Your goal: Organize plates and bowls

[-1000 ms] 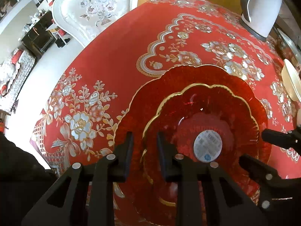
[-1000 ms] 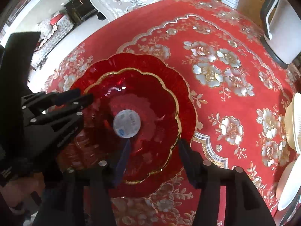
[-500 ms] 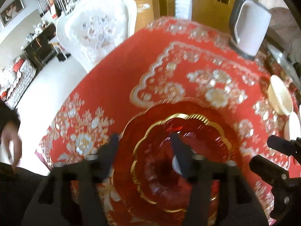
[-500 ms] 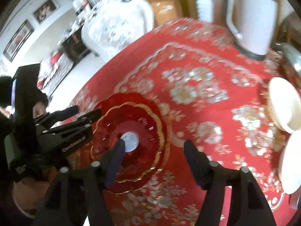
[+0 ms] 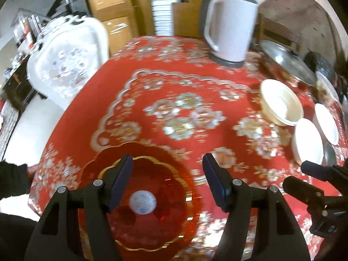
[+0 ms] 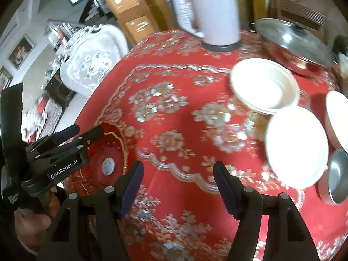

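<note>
Jaws wide on left gripper [image 5: 167, 180] and right gripper [image 6: 178, 187]; two stacked red plates [image 5: 165, 213], three white bowls [image 6: 264, 88].

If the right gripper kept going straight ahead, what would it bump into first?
Probably just the red tablecloth. The right gripper is open and empty, with bare cloth between its jaws. The white bowl sits off to the side, though depth is hard to judge.

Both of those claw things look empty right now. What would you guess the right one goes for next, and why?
Probably the right gripper should reach forward and to its right, toward the nearest white plate. Its jaws are open and hold nothing, the red dishes already sit nested near the table's edge, and the white plates and bowl lie loose beside each other, not yet stacked.
</note>
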### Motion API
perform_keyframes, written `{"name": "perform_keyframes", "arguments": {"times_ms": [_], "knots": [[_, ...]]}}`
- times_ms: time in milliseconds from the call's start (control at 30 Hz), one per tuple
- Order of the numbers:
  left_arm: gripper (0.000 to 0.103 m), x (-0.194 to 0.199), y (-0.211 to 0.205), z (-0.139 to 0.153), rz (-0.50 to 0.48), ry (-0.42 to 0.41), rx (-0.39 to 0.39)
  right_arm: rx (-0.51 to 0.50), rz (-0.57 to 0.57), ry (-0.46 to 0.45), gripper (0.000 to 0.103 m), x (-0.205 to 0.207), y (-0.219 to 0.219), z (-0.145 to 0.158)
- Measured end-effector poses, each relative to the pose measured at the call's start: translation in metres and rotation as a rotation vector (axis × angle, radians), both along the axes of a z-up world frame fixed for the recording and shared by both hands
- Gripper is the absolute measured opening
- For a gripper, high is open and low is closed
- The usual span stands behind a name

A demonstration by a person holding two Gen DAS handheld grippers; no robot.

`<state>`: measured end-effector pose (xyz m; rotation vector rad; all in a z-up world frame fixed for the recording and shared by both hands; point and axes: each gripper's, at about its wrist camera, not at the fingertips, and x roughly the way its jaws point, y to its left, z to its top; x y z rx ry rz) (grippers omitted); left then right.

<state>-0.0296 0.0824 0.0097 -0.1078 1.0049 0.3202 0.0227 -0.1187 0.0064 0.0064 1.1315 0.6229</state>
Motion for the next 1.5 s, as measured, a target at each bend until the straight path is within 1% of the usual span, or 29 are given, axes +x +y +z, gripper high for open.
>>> {"name": "perform_keyframes", "arguments": {"times_ms": [100,233,300,433,533,733,800,833,900,1100,1233,1500], "knots": [[0.066,0.01,-0.021,0.006,-0.05,-0.006,-0.014,0.004,-0.041,0.009,0.068,0.0,-0.019,0.0],[0.066,0.022,-0.048,0.009,-0.12,-0.009,-0.006,0.002,-0.094,0.011,0.068,0.003,-0.045,0.001],[0.066,0.027,-0.058,0.007,-0.136,-0.008,-0.01,0.001,-0.121,0.007,0.068,0.003,-0.058,0.002],[0.066,0.041,-0.075,0.001,-0.167,0.009,-0.045,0.001,-0.171,-0.003,0.068,0.002,-0.084,0.005],[0.066,0.05,-0.089,0.001,-0.197,0.009,-0.051,-0.003,-0.205,-0.004,0.068,0.003,-0.101,0.006],[0.066,0.066,-0.118,0.006,-0.247,0.011,-0.032,0.004,-0.275,0.008,0.068,0.005,-0.132,0.003],[0.066,0.07,-0.126,0.008,-0.26,0.004,-0.029,0.006,-0.29,0.007,0.068,0.005,-0.139,0.004],[0.071,0.072,-0.129,0.009,-0.265,-0.001,-0.029,0.005,-0.296,0.003,0.069,0.004,-0.142,0.005],[0.076,0.076,-0.137,0.012,-0.274,-0.016,-0.028,-0.001,-0.302,-0.002,0.068,0.004,-0.148,0.007],[0.076,0.086,-0.157,0.014,-0.3,-0.02,-0.025,0.004,-0.329,-0.02,0.069,0.004,-0.164,0.013],[0.076,0.093,-0.166,0.011,-0.306,-0.003,-0.025,0.005,-0.353,-0.022,0.069,0.006,-0.176,0.015],[0.076,0.104,-0.181,0.01,-0.317,-0.004,-0.024,0.021,-0.393,0.004,0.07,0.009,-0.197,0.006]]}}
